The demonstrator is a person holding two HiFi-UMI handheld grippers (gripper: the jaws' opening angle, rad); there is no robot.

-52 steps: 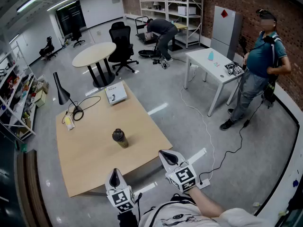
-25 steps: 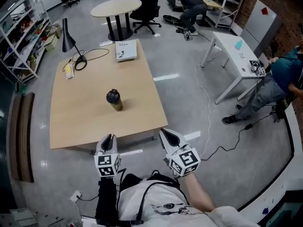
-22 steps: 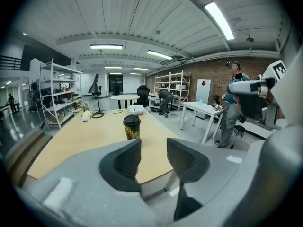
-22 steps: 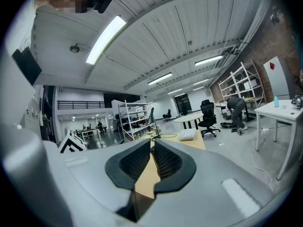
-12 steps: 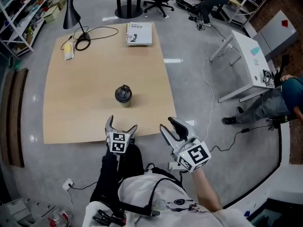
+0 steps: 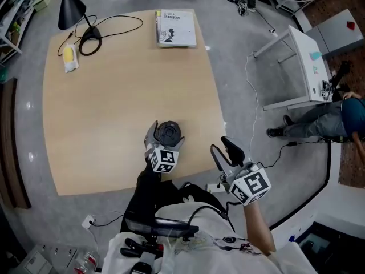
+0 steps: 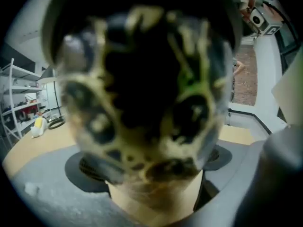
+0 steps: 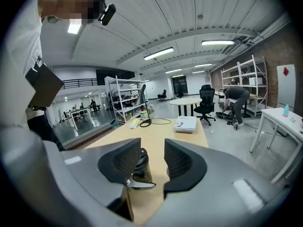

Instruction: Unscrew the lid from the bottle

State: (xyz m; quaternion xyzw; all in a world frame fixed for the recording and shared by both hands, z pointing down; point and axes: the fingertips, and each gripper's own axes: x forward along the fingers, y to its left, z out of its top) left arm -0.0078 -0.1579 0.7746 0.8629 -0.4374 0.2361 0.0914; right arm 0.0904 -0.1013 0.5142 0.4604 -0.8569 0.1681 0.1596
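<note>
A bottle (image 6: 168,132) with a dark lid stands upright near the front edge of the wooden table (image 6: 114,90). My left gripper (image 6: 165,137) is at the bottle with its jaws wide apart, one on each side. In the left gripper view the bottle (image 7: 142,79) fills the picture, blurred and very close, and I see no pad pressing on it. My right gripper (image 6: 223,147) hangs off the table's front right corner, its jaws a little apart with nothing between them. Through that gap the right gripper view shows the bottle (image 8: 138,167) farther off.
At the table's far edge lie a book (image 6: 175,27), a black lamp (image 6: 71,7) with its coiled cable, and a small yellow thing (image 6: 68,57). A white table (image 6: 308,61) and a person (image 6: 336,116) are on the floor to the right.
My left gripper has moved forward to the bottle and opened wide around it. The right gripper's jaws have parted slightly. The head view has come closer and looks more steeply down.
</note>
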